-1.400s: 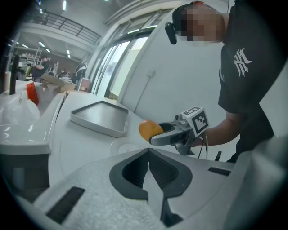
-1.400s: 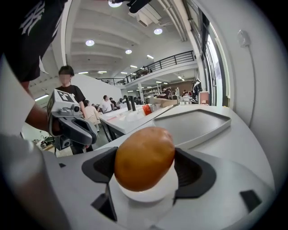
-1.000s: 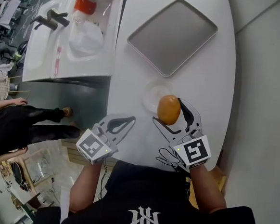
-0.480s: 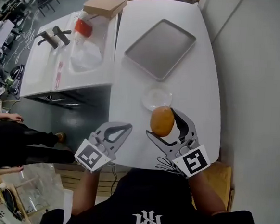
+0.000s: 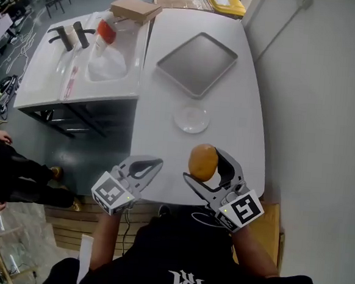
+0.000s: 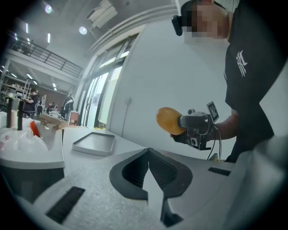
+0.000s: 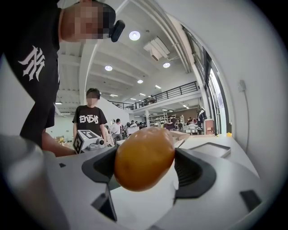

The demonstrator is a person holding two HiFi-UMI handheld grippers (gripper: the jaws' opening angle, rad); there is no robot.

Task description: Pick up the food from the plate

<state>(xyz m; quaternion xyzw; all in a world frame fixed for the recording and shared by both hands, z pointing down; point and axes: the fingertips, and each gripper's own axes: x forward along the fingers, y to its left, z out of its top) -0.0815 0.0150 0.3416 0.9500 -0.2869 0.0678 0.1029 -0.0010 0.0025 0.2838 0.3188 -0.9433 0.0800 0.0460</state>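
Food (image 5: 203, 161), an orange-brown oval lump, is sitting pinched in the right tool (image 5: 204, 165), well clear of its plate (image 5: 178, 121), the left tool (image 5: 153, 163) idling closed and empty.

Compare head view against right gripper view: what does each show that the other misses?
Only the head view: the empty clear plate, the sink, and the left gripper with its jaws together. Only the right gripper view: a bystander in a black T-shirt and the ceiling lights. Both: the orange food clamped in the right gripper, the grey tray, and the left gripper's marker cube.
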